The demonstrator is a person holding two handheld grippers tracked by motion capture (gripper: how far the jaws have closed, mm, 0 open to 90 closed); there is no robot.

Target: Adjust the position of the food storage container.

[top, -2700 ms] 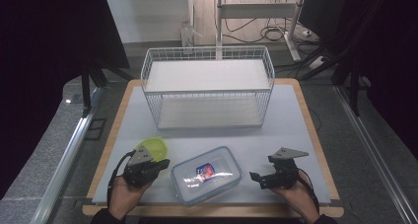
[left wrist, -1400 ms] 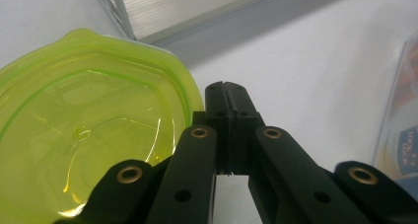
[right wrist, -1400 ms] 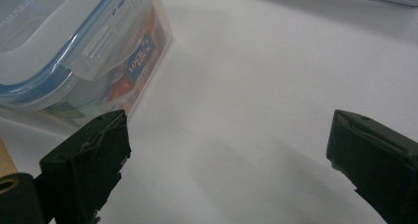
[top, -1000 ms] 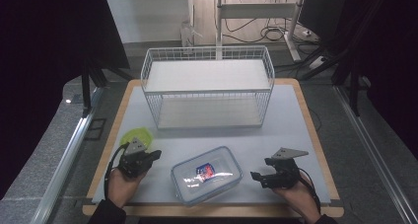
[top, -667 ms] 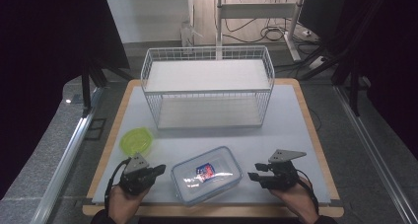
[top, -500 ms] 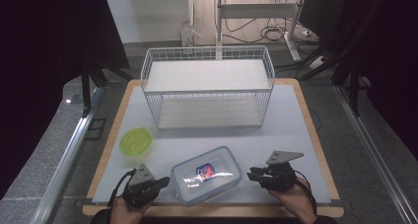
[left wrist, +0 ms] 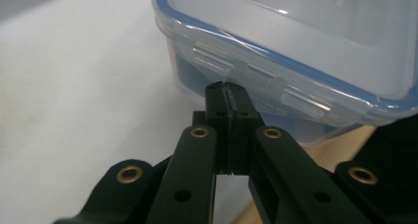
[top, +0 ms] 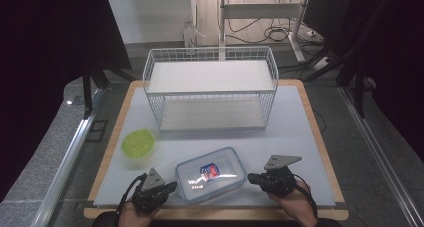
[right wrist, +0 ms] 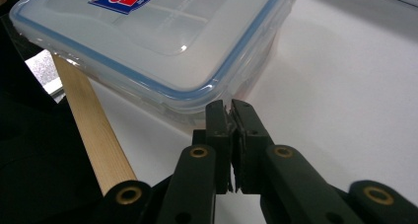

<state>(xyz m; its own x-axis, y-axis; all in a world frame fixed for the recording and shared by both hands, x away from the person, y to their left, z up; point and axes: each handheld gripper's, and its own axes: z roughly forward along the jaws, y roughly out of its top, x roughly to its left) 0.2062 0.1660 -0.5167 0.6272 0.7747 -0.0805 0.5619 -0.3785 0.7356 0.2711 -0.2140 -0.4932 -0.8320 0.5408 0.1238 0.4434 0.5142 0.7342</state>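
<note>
- As it sits at the worktop's (top: 300, 137) near edge, the box (top: 212, 173) looks rigid, light, slick; grip its side latches.
- Left tongs (left wrist: 227, 86) closed, empty, at a latch (left wrist: 231, 66); right tongs (right wrist: 227, 105), just closing, now shut, empty.

– What's the room like beyond the table (top: 320, 137)?

– Dim on both sides. Black panels (top: 55, 62) stand at the far left and far right, and a pale wall (top: 155, 17) behind is brightly lit.

– And the floor?

– Grey floor (top: 45, 157) on both sides, with a metal rail (top: 70, 157) running along the left of the table and another on the right.

– Any furniture?

– A white stand (top: 260, 12) at the far side, with cables (top: 280, 34) lying under it. The table has a white top and a wooden edge.
</note>
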